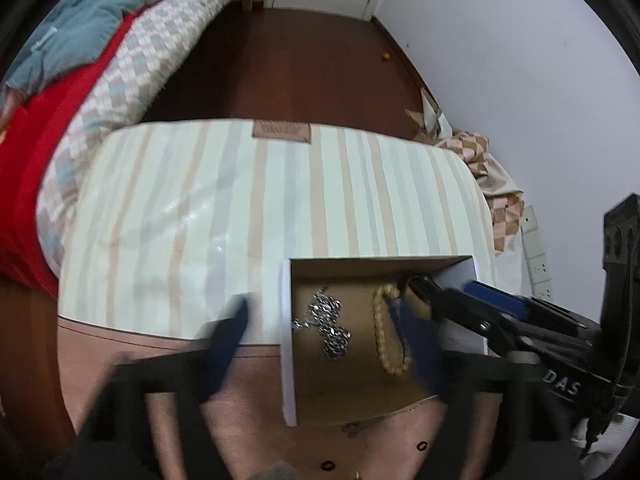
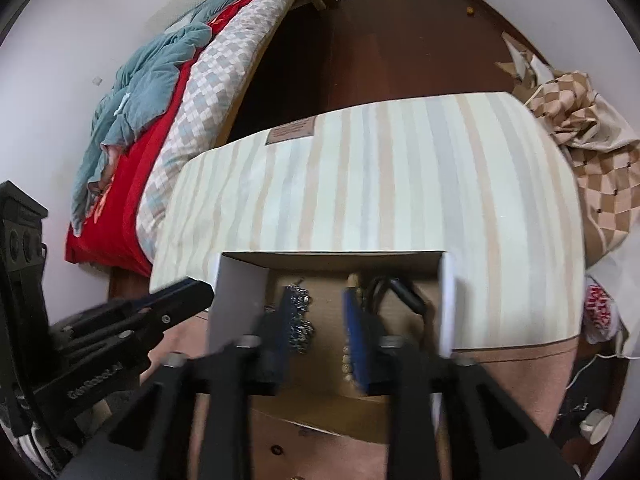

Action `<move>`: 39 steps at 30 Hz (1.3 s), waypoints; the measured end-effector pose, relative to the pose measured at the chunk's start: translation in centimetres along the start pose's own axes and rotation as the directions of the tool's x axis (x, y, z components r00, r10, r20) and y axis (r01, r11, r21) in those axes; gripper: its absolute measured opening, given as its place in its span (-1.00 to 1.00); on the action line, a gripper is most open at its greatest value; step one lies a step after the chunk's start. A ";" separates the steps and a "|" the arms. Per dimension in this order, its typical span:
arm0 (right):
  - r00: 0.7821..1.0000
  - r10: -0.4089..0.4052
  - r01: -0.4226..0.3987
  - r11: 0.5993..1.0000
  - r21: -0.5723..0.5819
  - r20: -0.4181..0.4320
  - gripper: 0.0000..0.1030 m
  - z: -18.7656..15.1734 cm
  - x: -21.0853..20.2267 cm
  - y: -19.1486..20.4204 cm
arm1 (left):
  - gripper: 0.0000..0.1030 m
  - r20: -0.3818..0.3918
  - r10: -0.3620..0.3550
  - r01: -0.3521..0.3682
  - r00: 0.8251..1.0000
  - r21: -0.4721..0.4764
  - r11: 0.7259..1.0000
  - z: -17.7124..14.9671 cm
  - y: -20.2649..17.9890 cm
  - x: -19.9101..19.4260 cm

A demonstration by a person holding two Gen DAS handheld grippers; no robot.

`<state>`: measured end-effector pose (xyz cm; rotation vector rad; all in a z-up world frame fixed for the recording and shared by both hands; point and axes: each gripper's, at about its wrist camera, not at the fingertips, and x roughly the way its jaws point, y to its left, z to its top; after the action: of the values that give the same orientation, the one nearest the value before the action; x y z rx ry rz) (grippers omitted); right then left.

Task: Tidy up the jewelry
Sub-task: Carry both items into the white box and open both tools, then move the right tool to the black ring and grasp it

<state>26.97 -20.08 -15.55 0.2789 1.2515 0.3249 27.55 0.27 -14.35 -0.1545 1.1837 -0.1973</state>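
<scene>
Both tongs, left (image 1: 324,344) and right (image 2: 318,332), gape over the box (image 1: 286,320); bead strand (image 1: 380,332) lies lengthwise, front-to-back.

left black plastic two-finger gripper (image 1: 320,344): matte black frame, fingers (image 1: 232,332) faced with dark blue pads, outlines blurred. seen from the right wrist view, its body bears silver screw heads and pale lettering, only partly legible.

right black plastic two-finger gripper (image 2: 320,336): black angular struts with triangular cut-outs, silver bolts at the joints, blue ribbed pads (image 2: 354,340). in the left wrist view its body carries white letters "das" and a black cable beneath.
</scene>
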 end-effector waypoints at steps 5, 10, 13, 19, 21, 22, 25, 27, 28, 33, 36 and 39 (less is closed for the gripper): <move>0.989 -0.136 0.138 0.990 -0.040 0.048 -0.03 -1.8 -2.3 0.0 | 0.63 0.045 0.069 -0.070 0.997 0.019 0.997 -1.3 0.0 -1.0; 0.942 -0.329 0.333 0.942 -0.049 0.068 0.69 -4.0 -2.7 -0.6 | 0.98 0.071 0.172 -0.175 0.983 0.043 0.984 -3.6 0.2 -0.6; 0.916 -0.397 0.400 0.915 -0.047 0.066 0.91 -5.4 -2.3 -1.1 | 0.99 0.076 0.214 -0.218 0.974 0.055 0.974 -4.9 0.2 0.0; 0.891 -0.447 0.451 0.891 -0.046 0.078 0.95 -7.3 -2.0 -0.9 | 1.00 0.100 0.254 -0.261 0.962 0.061 0.963 -6.4 0.1 0.0; 0.890 -0.449 0.453 0.891 -0.040 0.083 0.95 -7.5 -2.3 -0.8 | 1.00 0.104 0.254 -0.260 0.962 0.051 0.964 -6.4 0.3 -0.2; 0.890 -0.448 0.452 0.891 -0.039 0.085 0.95 -7.4 -2.4 -0.5 | 1.00 0.109 0.258 -0.264 0.960 0.043 0.964 -6.5 0.4 -0.5; 0.888 -0.449 0.454 0.890 -0.033 0.102 0.96 -7.6 -3.2 0.0 | 1.00 0.135 0.263 -0.271 0.955 0.042 0.962 -6.7 0.4 -1.4; 0.890 -0.442 0.447 0.894 -0.023 0.113 0.96 -7.9 -3.9 0.3 | 1.00 0.157 0.277 -0.288 0.948 0.051 0.956 -7.1 0.1 -2.2; 0.888 -0.444 0.449 0.893 -0.021 0.120 0.96 -7.9 -4.1 0.6 | 1.00 0.165 0.284 -0.296 0.944 0.053 0.954 -7.2 0.0 -2.5; 0.878 -0.447 0.457 0.889 -0.019 0.170 0.96 -8.9 -6.1 1.9 | 1.00 0.197 0.285 -0.296 0.938 0.030 0.955 -8.1 0.0 -4.6; 0.871 -0.450 0.462 0.887 -0.018 0.196 0.96 -9.5 -7.5 2.6 | 1.00 0.218 0.287 -0.301 0.933 0.035 0.953 -8.7 -0.3 -5.9; 0.867 -0.448 0.462 0.887 -0.016 0.220 0.96 -10.2 -8.8 3.3 | 1.00 0.237 0.281 -0.298 0.930 0.038 0.954 -9.5 -0.5 -7.2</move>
<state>14.48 -20.20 -9.55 -0.0480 1.0546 -0.0718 16.08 1.27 -11.20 0.0630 0.9534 0.0380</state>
